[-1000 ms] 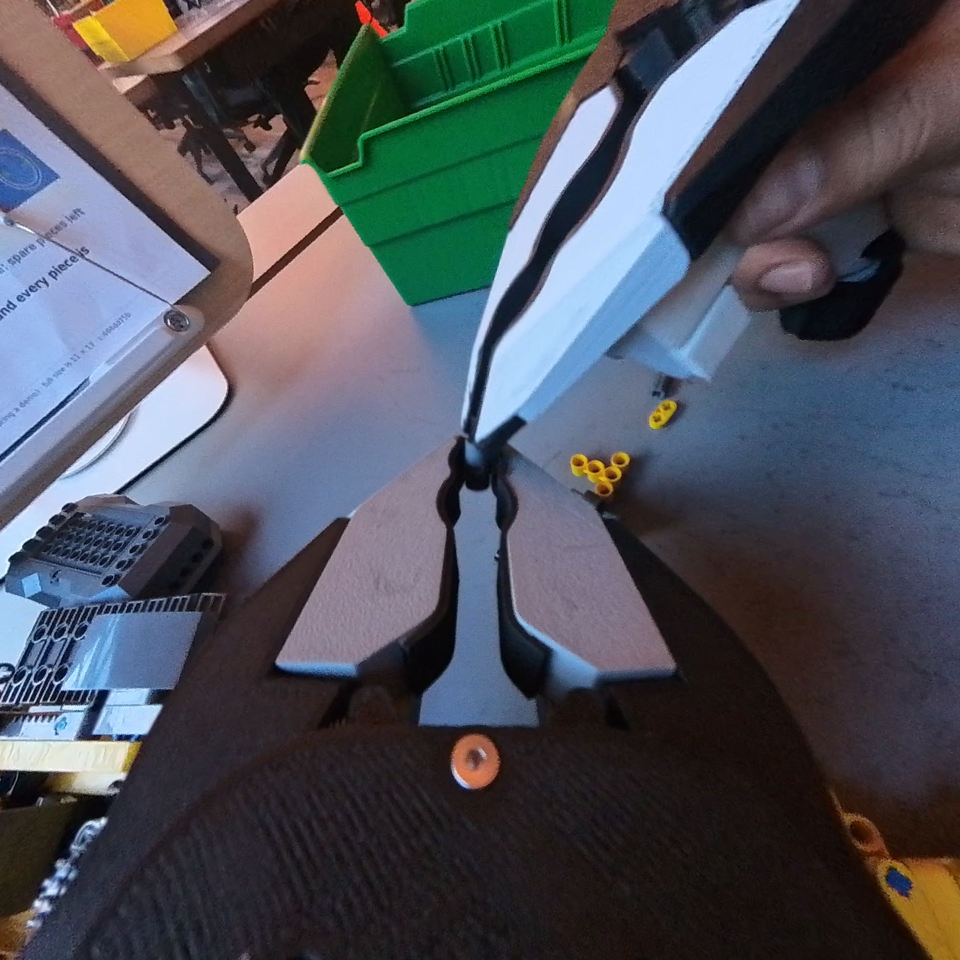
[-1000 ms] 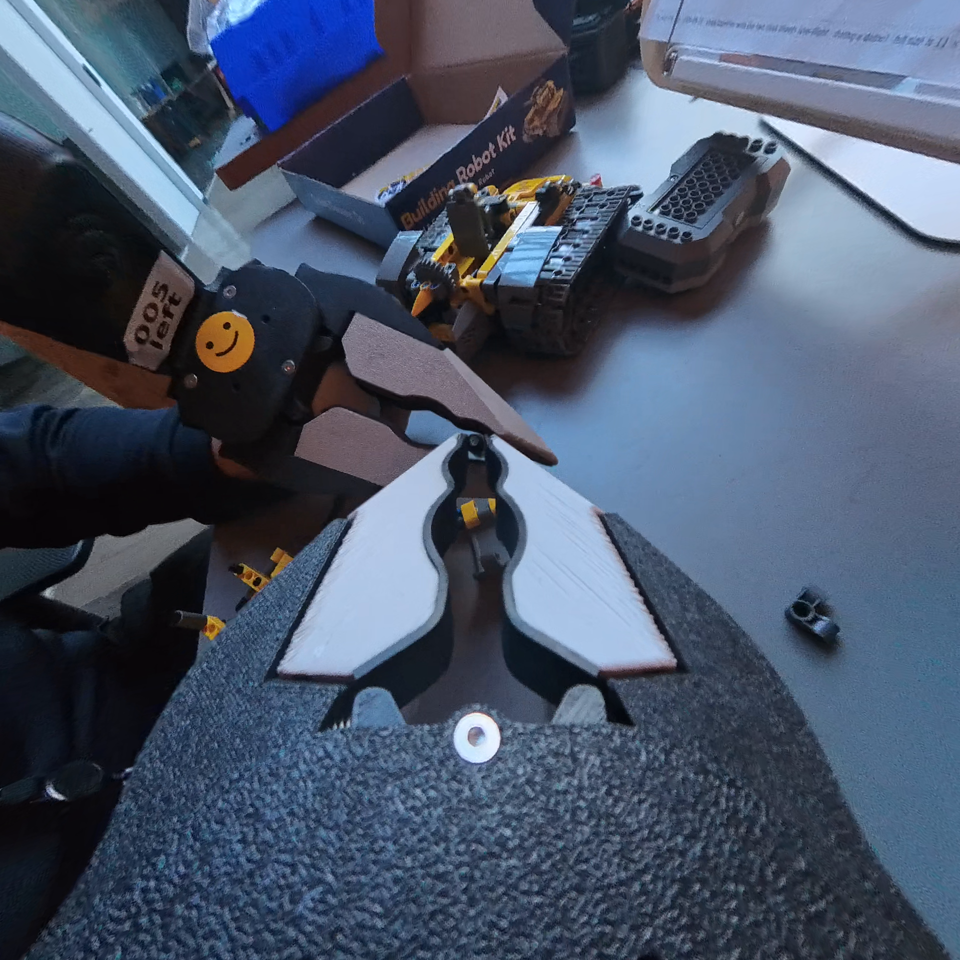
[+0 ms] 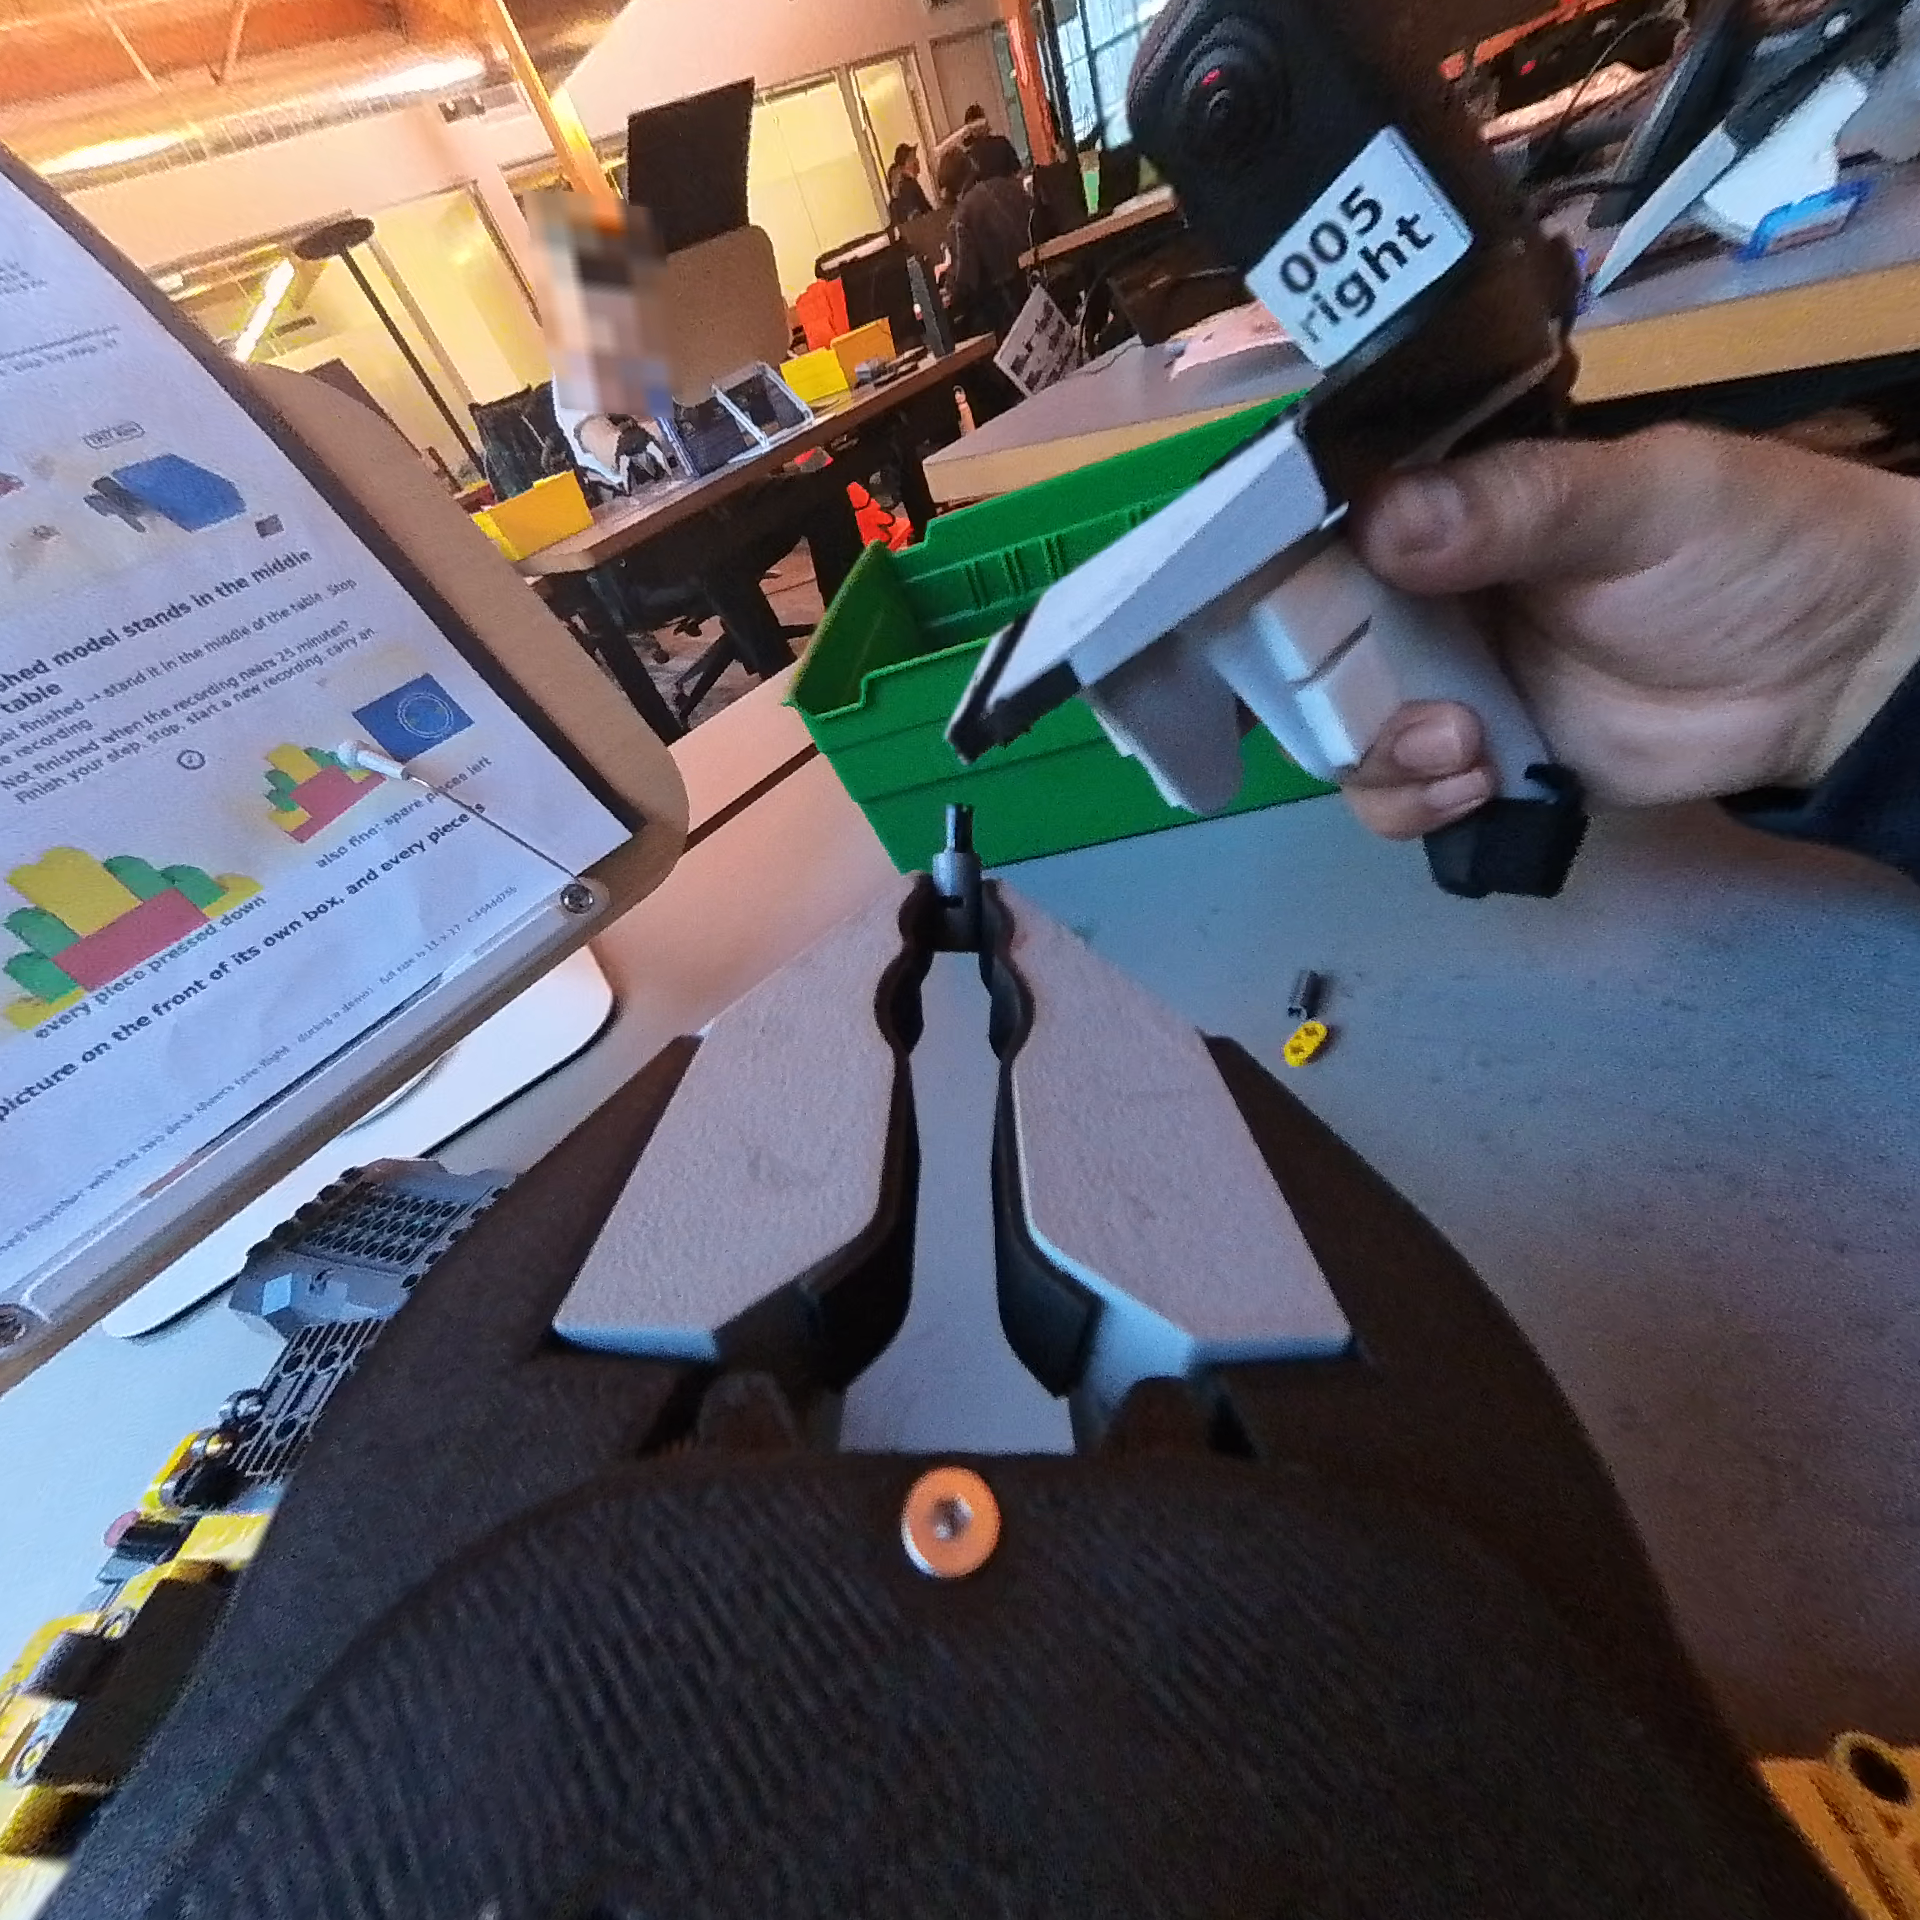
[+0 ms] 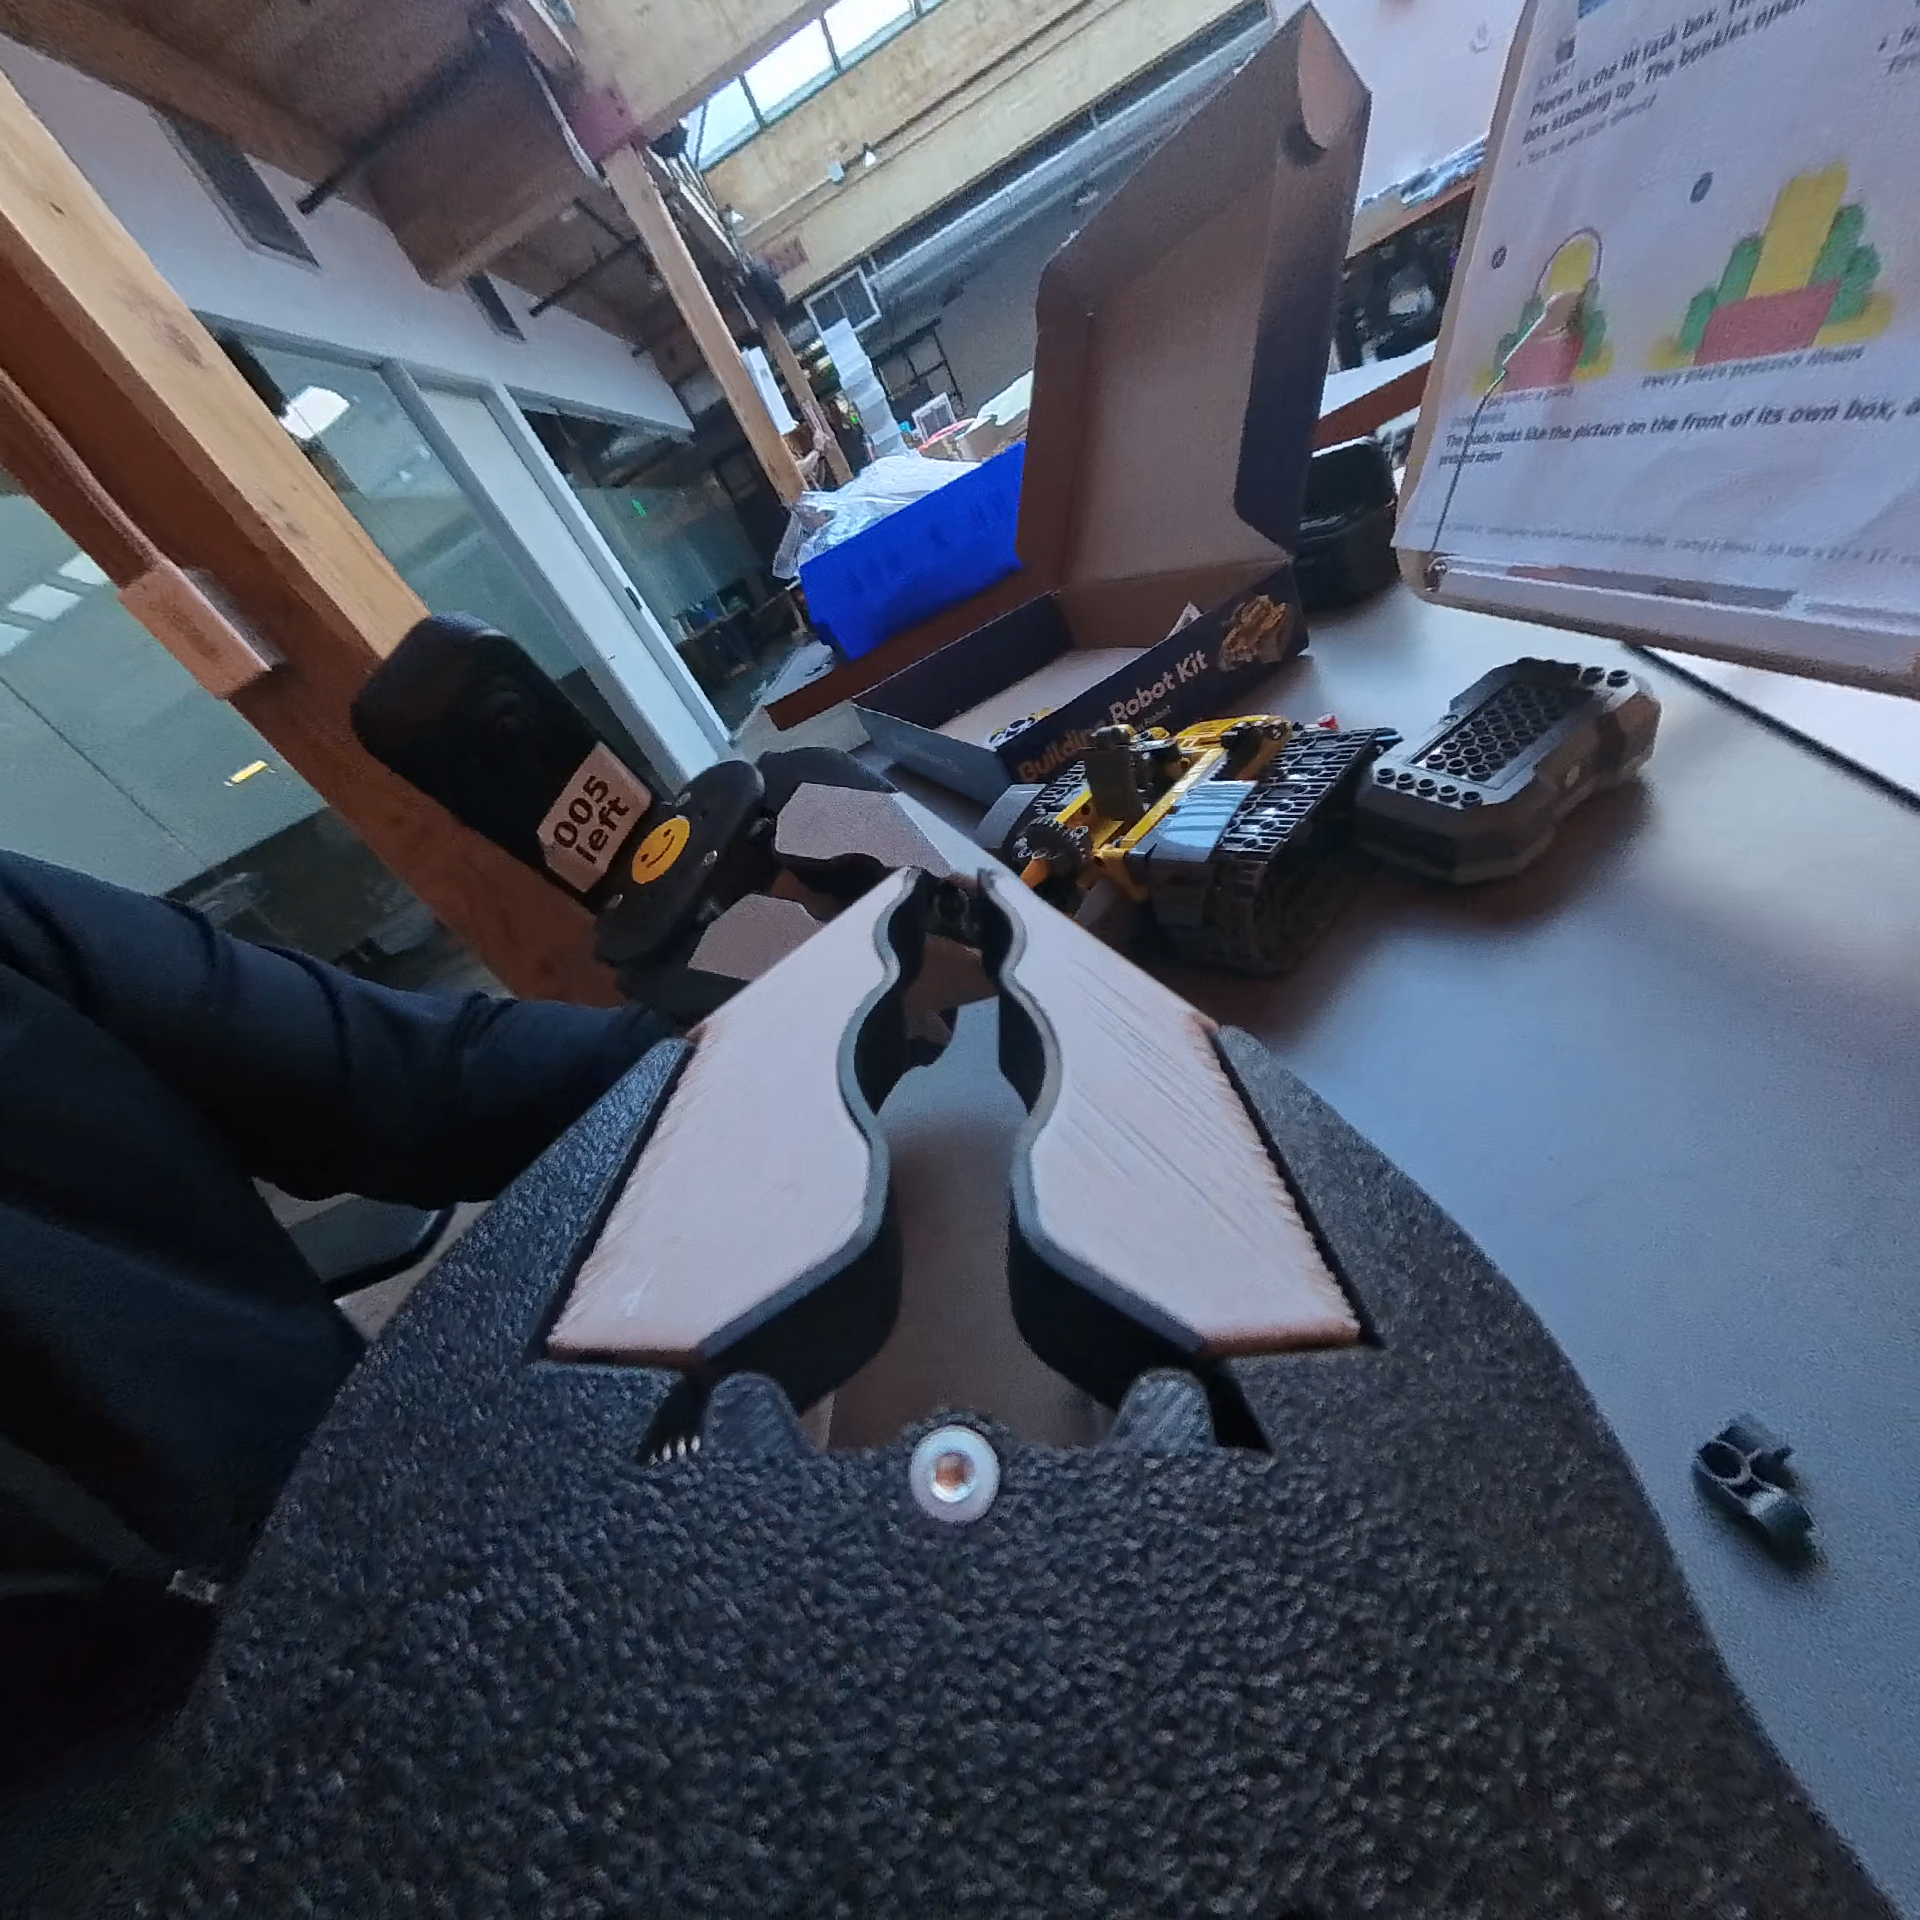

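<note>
At centre frame of the left wrist view, the left gripper (image 3: 956, 914) is seen nearly closed, with a small grey and black pin (image 3: 954, 862) pinched upright at its tips. Toward the upper right, the right gripper (image 3: 971, 727) is held in a hand (image 3: 1662, 623) above the grey table (image 3: 1558, 1195), clear of the pin; a green bin (image 3: 935, 727) stands behind it. At centre frame of the right wrist view, the right gripper's tips (image 4: 951, 904) are set slightly apart, and nothing is seen gripped between them. A yellow and black tracked model (image 4: 1195, 821) is placed at centre right, and a small black connector (image 4: 1756, 1486) lies at lower right.
</note>
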